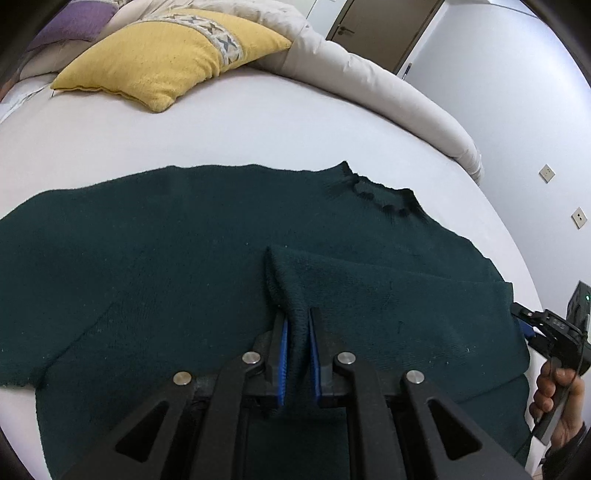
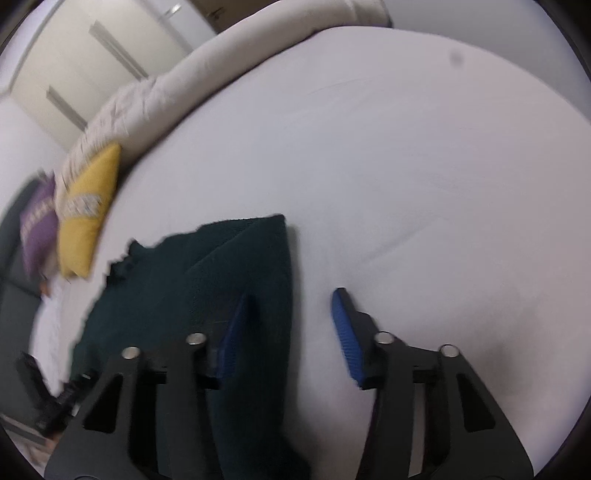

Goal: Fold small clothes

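A dark green sweater [image 1: 184, 258] lies spread flat on the white bed [image 1: 258, 129], its collar [image 1: 376, 195] toward the far right. My left gripper [image 1: 296, 332] is shut on a raised fold of the knit, which stands up in a ridge between the blue pads [image 1: 283, 350]. At the sweater's right edge a hand holds my right gripper [image 1: 526, 325]. In the right wrist view the right gripper [image 2: 291, 332] is open. One finger is over the sweater [image 2: 229, 266] and the other over bare sheet, so the cloth's edge runs between them without being pinched.
A yellow pillow [image 1: 166, 55] and a purple one [image 1: 74, 22] lie at the bed's far left. A rolled beige duvet [image 1: 388, 92] borders the far side. A door [image 1: 380, 29] and wall sockets [image 1: 546, 172] are beyond. White sheet [image 2: 424, 184] stretches right of the sweater.
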